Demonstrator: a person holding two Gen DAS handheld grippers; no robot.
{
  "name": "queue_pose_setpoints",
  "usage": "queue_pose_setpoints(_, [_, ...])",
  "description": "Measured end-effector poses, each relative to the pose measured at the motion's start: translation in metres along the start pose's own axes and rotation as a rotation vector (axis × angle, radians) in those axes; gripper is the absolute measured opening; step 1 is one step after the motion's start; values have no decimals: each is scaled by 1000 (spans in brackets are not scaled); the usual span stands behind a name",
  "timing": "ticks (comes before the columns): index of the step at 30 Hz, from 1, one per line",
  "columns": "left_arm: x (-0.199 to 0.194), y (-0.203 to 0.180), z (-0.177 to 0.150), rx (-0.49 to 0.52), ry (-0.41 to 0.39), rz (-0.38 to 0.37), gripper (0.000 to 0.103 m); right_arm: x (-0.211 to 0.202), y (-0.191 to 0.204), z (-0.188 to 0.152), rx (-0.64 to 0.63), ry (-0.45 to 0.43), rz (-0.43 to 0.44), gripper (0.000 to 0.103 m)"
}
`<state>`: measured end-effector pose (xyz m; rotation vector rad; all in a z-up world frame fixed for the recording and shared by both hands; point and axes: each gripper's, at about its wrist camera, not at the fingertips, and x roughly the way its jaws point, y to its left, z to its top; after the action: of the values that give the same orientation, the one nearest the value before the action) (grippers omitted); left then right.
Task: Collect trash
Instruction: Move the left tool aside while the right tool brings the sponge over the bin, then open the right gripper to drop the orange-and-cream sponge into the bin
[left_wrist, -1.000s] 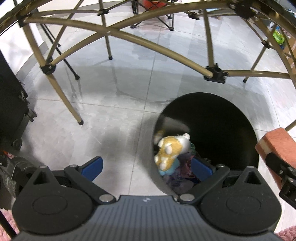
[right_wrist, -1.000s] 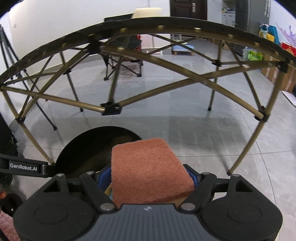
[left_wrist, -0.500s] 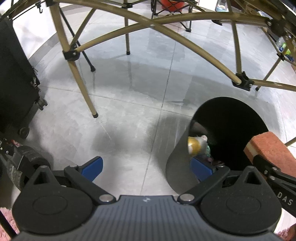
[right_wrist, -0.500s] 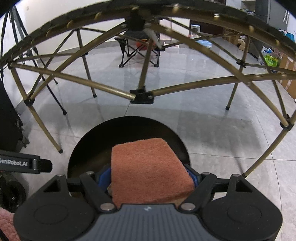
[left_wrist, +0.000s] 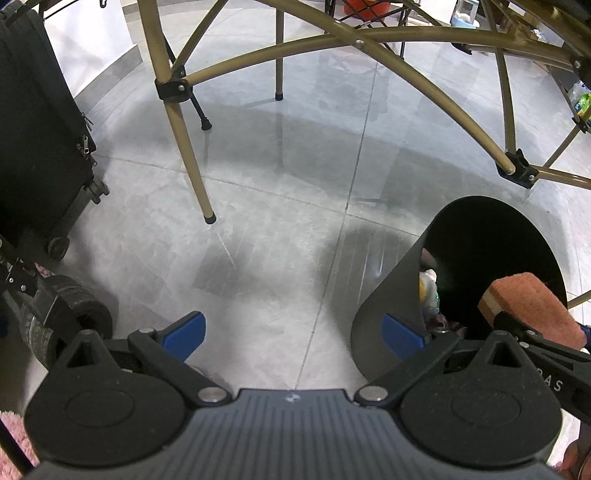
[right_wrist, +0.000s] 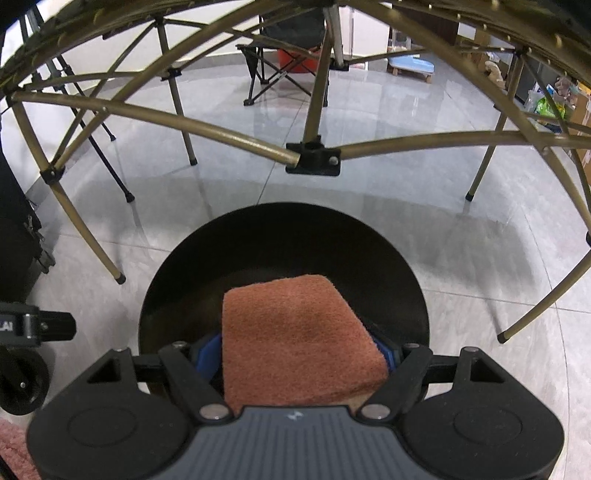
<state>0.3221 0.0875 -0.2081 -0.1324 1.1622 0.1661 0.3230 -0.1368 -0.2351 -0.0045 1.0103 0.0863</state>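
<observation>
A rust-orange scouring sponge (right_wrist: 295, 332) sits between the blue pads of my right gripper (right_wrist: 297, 350), which is shut on it. It hangs over the mouth of a round black trash bin (right_wrist: 280, 236) on the grey tiled floor. In the left wrist view the bin (left_wrist: 388, 295) is at the lower right, with the sponge (left_wrist: 528, 299) held above its near rim. A yellow and white soft toy (left_wrist: 426, 284) and other scraps lie inside. My left gripper (left_wrist: 293, 332) is open and holds nothing, left of the bin, with its right finger (left_wrist: 400, 334) in front of the bin's wall.
Gold folding-frame legs (left_wrist: 184, 147) and crossbars (right_wrist: 314, 158) stand around and over the bin. A black wheeled case (left_wrist: 37, 129) is at the left, a caster (right_wrist: 22, 384) beside it. A folding chair (right_wrist: 280, 62) is far back. Pink rug (left_wrist: 14, 432) lies at the lower left.
My left gripper has moved left, away from the bin, so the bin slid to the right of its view. The right gripper carried the sponge lower, over the bin's opening.
</observation>
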Motion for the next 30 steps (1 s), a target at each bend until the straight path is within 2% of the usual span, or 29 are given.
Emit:
queue_pose_setpoints(8, [4,4,-1,-6,8,5,103,13,2,0,20,44,-3,78])
queue_pose_setpoints(22, [5,5,-1,-11,14,9,103,20,3,1,29,69,11,79])
queue_pose_setpoints(23, [6,5,-1,-11,14,9,103,20,2,1,33,71,18,80])
queue_pose_setpoints(28, [6,5,-1,-10,14,9,103,19,2,2,39,58,19,103])
queue_pose_setpoints(30, [5,5,-1,-11,14,8,103,17,0,2,47,50,20,103])
